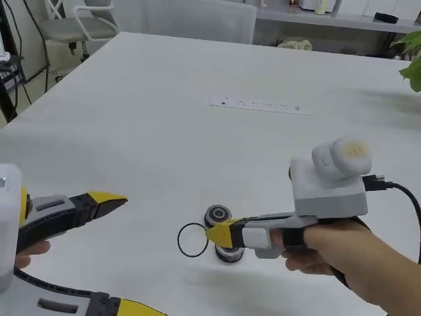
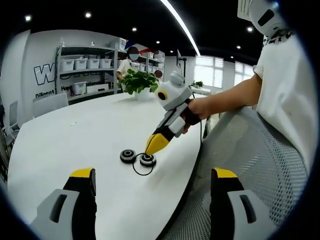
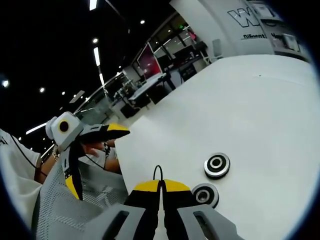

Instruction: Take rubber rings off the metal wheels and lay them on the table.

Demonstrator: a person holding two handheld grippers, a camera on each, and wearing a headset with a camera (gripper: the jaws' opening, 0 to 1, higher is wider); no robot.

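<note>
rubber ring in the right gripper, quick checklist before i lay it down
1. Right gripper shut on the rubber ring: ok, jaws closed with the loop sticking out in the right gripper view.
2. Ring clear of the near metal wheel and the far metal wheel: ok, the loop sits beside them in the head view.
3. Bare table next to the ring to lay it on: ok.
4. Left gripper open and apart from the wheels: ok.
5. Ring already touching the table: cannot tell.
</note>
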